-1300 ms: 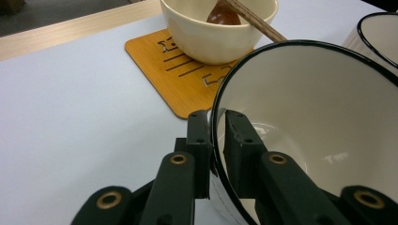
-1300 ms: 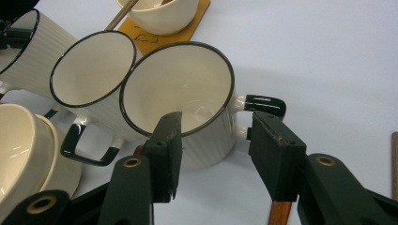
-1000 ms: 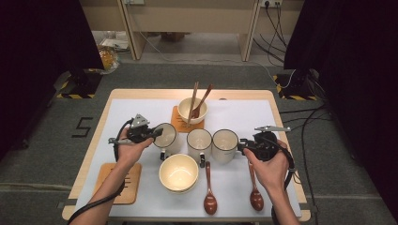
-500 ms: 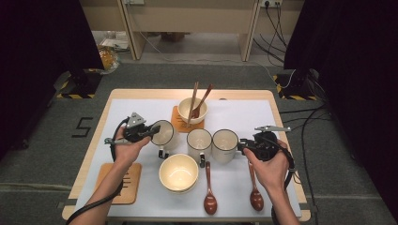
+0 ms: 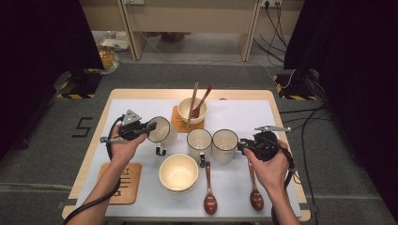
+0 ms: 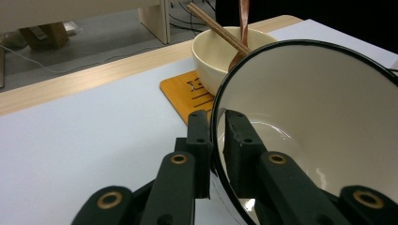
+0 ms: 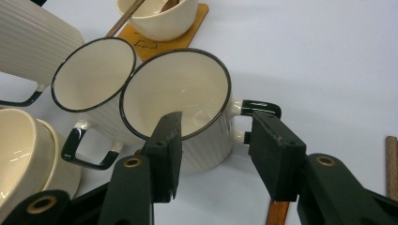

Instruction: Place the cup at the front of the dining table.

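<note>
Three white ribbed mugs with black rims stand in a row on the white mat (image 5: pixel 291 117). My left gripper (image 5: pixel 146 127) (image 6: pixel 216 126) is shut on the rim of the left mug (image 5: pixel 164 132) (image 6: pixel 319 131), one jaw inside and one outside. That mug is tipped, mouth toward the gripper and handle hanging down. My right gripper (image 5: pixel 241 146) (image 7: pixel 218 150) is open just beside the right mug (image 5: pixel 224 143) (image 7: pixel 187 93), its jaws on either side of the mug's near wall beside the handle, nothing pinched. The middle mug (image 5: pixel 199 142) (image 7: pixel 91 72) stands upright.
A cream bowl (image 5: pixel 192 110) (image 6: pixel 211 61) with chopsticks and a spoon rests on an orange coaster (image 5: pixel 178 123) behind the mugs. An empty bowl (image 5: pixel 178 172) sits in front. Two wooden spoons (image 5: pixel 210 197) (image 5: pixel 256 194) lie front right, and a second coaster (image 5: pixel 124 180) front left.
The left mug has tipped further toward my left gripper and shifted slightly up and left with it. The right hand and its gripper have stayed put.
</note>
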Motion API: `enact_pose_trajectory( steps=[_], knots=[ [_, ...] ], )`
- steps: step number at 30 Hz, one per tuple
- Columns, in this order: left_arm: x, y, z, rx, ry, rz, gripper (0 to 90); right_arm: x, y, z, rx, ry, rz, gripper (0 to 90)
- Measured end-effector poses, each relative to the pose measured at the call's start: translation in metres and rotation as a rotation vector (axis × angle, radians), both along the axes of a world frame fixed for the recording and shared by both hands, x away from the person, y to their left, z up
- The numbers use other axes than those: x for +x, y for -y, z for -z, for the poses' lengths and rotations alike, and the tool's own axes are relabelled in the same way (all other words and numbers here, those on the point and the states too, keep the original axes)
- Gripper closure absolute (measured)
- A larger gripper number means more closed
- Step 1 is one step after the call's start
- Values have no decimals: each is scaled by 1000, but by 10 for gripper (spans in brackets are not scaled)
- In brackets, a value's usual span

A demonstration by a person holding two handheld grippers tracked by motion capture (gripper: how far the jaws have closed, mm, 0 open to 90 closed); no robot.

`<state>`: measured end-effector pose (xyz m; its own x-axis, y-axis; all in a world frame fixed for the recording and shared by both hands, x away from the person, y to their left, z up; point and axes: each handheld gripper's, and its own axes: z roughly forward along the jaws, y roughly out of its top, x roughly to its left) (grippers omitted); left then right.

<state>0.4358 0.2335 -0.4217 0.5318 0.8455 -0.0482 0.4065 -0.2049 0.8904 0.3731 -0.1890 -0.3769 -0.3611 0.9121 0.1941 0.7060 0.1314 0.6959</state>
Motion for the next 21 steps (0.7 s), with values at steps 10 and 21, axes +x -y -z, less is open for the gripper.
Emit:
enact_pose_trajectory(
  steps=[10, 21],
  knots=[
    [2, -6, -6, -1, 18, -17, 807, 0, 0, 0, -1, 0, -2, 539],
    [4, -14, -11, -7, 27, -38, 808, 0, -2, 2, -4, 1, -4, 539]
  ],
)
